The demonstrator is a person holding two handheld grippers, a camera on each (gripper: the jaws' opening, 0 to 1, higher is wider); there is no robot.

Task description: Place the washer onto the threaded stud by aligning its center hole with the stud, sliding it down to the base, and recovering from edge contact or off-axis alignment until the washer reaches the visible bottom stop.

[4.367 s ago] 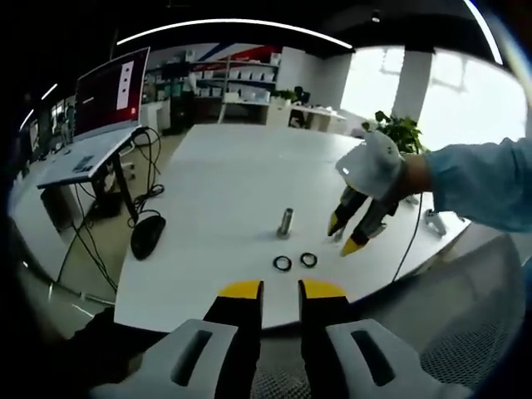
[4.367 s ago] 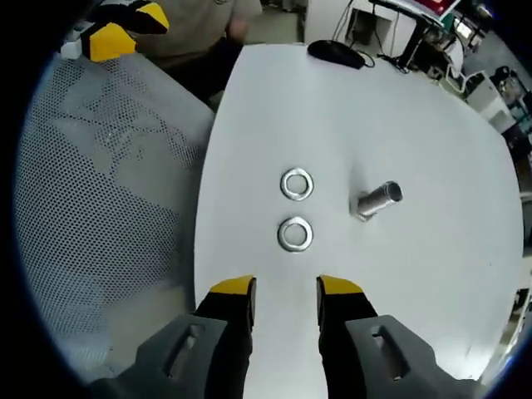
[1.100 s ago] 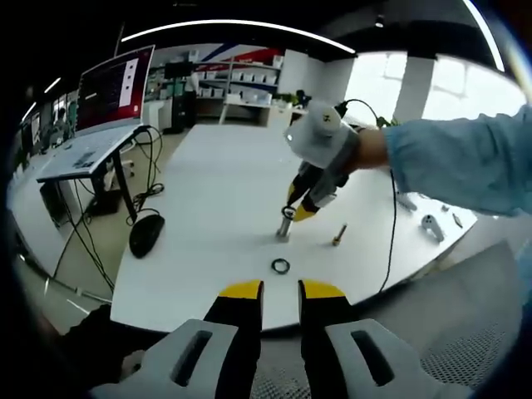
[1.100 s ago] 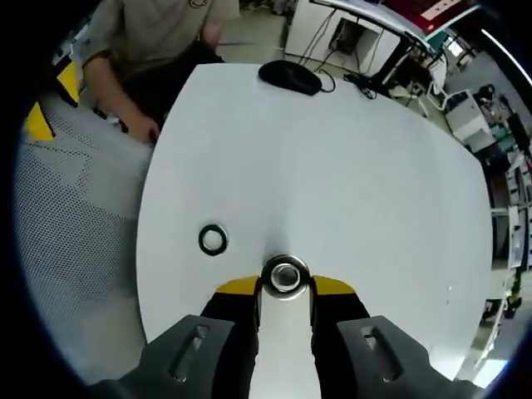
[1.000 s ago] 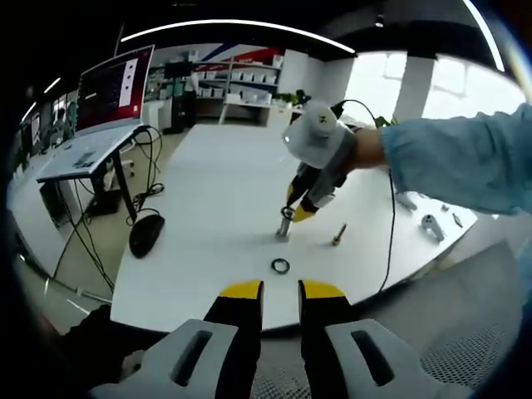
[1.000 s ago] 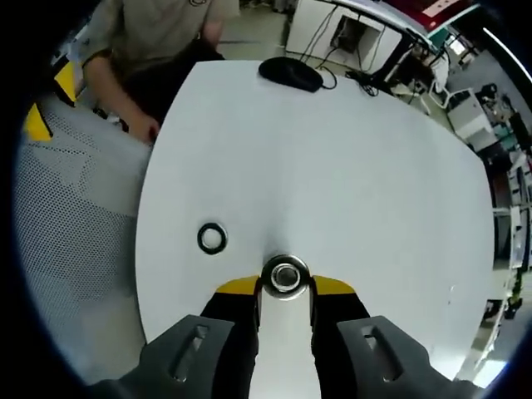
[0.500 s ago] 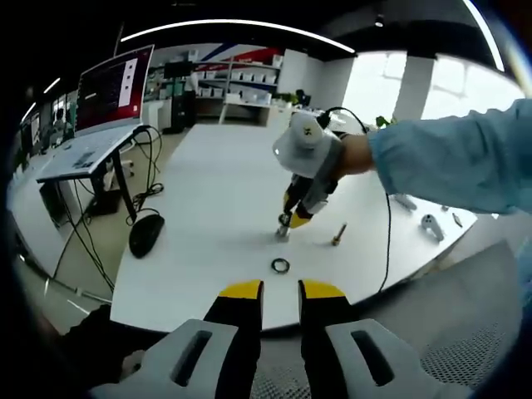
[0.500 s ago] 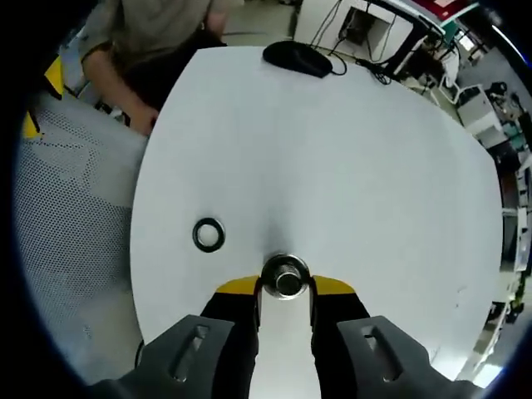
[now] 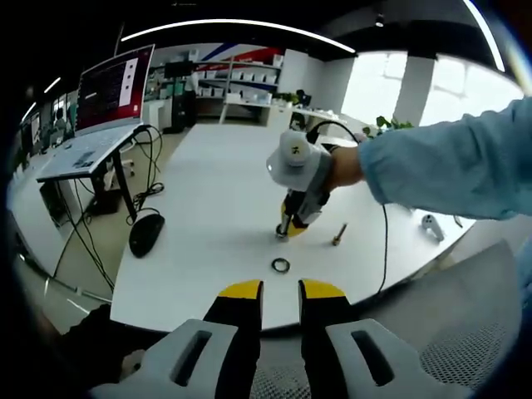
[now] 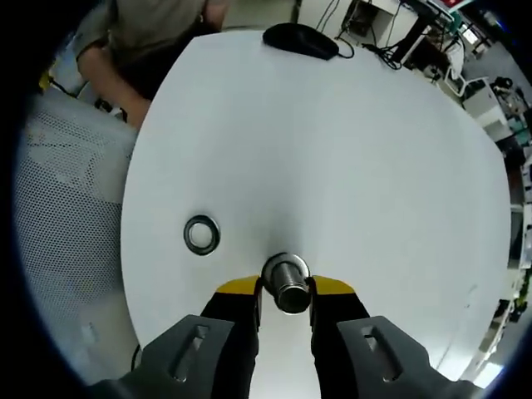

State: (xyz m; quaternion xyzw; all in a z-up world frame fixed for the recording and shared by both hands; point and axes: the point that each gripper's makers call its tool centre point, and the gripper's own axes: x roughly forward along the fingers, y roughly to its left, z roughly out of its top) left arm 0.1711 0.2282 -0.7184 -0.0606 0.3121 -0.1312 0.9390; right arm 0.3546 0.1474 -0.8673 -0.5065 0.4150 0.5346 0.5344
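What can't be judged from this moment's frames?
- Right gripper view: the stud's base and how far down the washer sits, hidden by stud top and jaws.
- Left gripper view: the right gripper covers the stud; washer too small.
- Whether the jaws grip the washer: unclear.

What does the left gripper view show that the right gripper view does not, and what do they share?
Left gripper view alone: the red monitor screen, the small loose bolt, the light-blue sleeve, and the left gripper, its jaws apart and empty. Right gripper view alone: a look straight down the metal threaded stud between the right gripper tips. Shared: the white round table, the black computer mouse, the spare metal washer lying flat, the stud and the right gripper.
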